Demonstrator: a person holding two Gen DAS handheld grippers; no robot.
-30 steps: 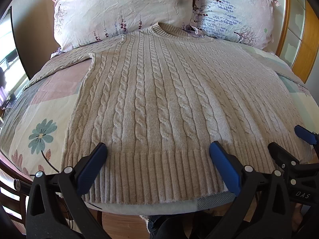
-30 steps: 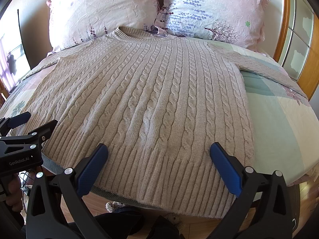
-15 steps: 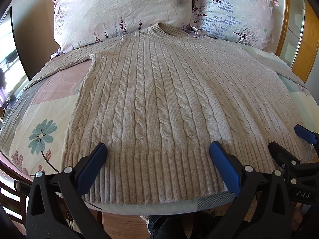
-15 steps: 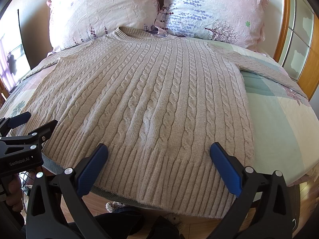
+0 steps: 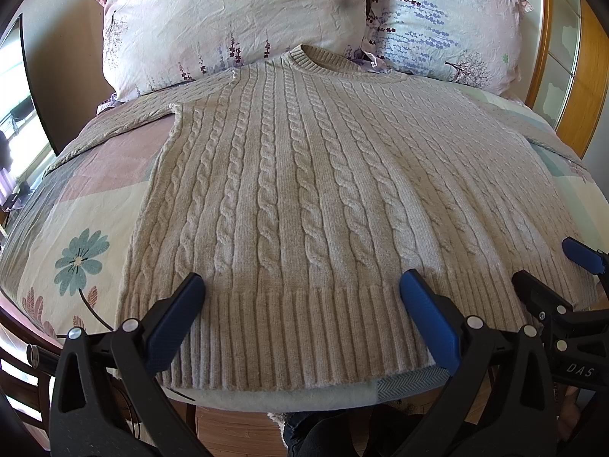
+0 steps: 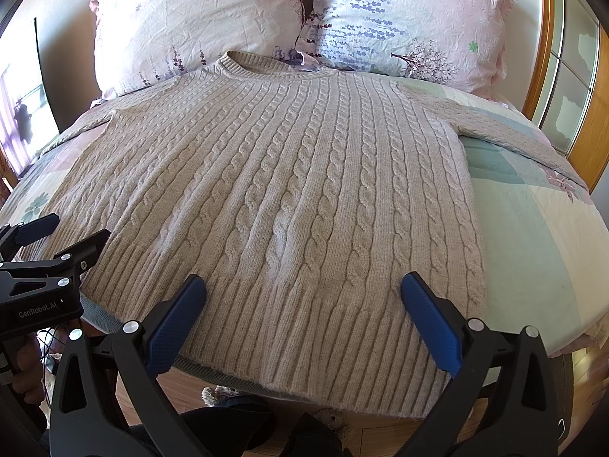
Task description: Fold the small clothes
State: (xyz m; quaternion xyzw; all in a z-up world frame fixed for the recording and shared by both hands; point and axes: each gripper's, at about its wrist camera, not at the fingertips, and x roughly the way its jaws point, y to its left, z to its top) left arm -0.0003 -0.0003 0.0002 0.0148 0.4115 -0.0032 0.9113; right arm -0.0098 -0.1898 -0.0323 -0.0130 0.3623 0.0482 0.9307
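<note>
A beige cable-knit sweater (image 5: 304, 190) lies flat, face up, on the bed, collar toward the pillows and ribbed hem at the near edge; it also shows in the right wrist view (image 6: 297, 190). Its sleeves spread out to both sides. My left gripper (image 5: 300, 297) is open and empty, hovering over the left part of the hem. My right gripper (image 6: 302, 297) is open and empty over the right part of the hem. The right gripper (image 5: 559, 270) shows at the right of the left wrist view, and the left gripper (image 6: 57, 236) at the left of the right wrist view.
Two floral pillows (image 5: 236, 19) (image 6: 411, 19) lean against the wall behind the collar. The bed has a patchwork floral sheet (image 5: 76, 236). A wooden frame with glass panes (image 6: 563, 76) stands at the right. Wooden floor (image 5: 236, 430) lies below the bed's near edge.
</note>
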